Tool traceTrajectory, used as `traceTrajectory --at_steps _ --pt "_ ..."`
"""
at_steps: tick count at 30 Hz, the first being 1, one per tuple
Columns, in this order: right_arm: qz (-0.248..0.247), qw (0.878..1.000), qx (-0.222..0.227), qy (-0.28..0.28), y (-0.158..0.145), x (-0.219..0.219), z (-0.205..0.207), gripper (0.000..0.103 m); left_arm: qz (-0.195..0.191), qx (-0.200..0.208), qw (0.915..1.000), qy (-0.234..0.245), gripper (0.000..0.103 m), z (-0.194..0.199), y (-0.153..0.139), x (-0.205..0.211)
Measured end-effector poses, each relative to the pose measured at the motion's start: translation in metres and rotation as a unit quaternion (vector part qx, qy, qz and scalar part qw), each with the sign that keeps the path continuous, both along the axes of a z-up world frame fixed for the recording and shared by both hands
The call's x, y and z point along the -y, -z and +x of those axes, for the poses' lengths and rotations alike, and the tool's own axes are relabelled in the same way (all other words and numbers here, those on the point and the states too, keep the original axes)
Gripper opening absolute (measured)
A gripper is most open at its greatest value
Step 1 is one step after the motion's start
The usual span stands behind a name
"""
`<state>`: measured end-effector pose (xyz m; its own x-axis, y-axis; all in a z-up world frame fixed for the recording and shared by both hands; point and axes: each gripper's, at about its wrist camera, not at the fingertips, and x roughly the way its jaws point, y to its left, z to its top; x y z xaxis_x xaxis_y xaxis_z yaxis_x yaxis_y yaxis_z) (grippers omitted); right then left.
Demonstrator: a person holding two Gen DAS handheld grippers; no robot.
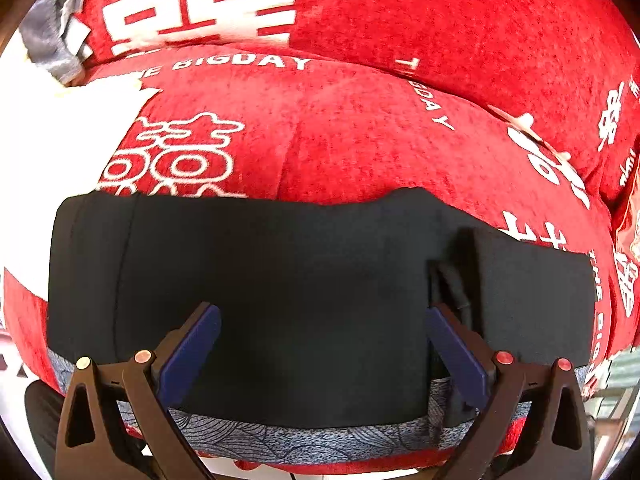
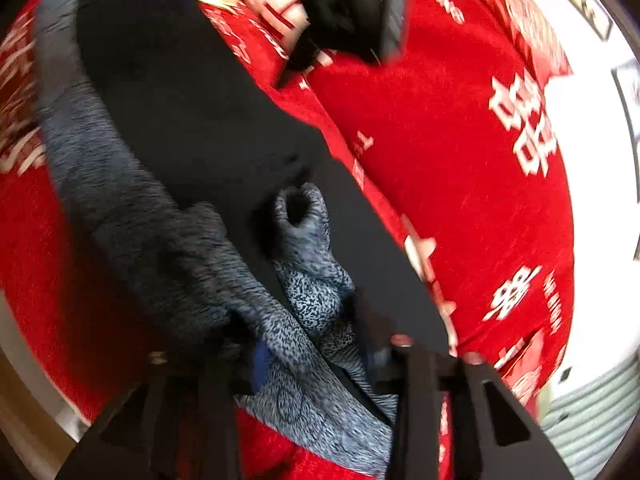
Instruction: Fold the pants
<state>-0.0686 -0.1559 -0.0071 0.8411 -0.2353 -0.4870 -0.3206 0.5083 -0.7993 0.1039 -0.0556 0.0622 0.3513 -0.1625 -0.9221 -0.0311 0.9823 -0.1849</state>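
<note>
Left hand-held gripper (image 1: 322,344) jaws spread wide, nothing between them, hovering over the black pants (image 1: 280,280), which lie folded flat across a red blanket with white lettering (image 1: 360,132), their grey patterned waistband (image 1: 320,440) along the near edge. Right hand-held gripper (image 2: 320,360) is clamped on bunched grey waistband fabric, black pants cloth draping away from it over the blanket; view is motion-blurred. Grey cloth (image 1: 52,44) sits at far left, well apart from the pants.
</note>
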Motion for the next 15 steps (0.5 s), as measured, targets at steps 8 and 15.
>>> traceTrajectory --at_steps 8,15 --pt "0.166 0.984 -0.065 0.019 -0.078 0.043 -0.026 0.081 0.046 -0.005 0.9953 0.085 0.103 -0.006 0.003 0.055" --pt "0.258 0.937 -0.027 0.235 -0.088 0.155 0.039 0.081 0.075 -0.009 0.9931 0.090 0.103 -0.021 0.016 0.067"
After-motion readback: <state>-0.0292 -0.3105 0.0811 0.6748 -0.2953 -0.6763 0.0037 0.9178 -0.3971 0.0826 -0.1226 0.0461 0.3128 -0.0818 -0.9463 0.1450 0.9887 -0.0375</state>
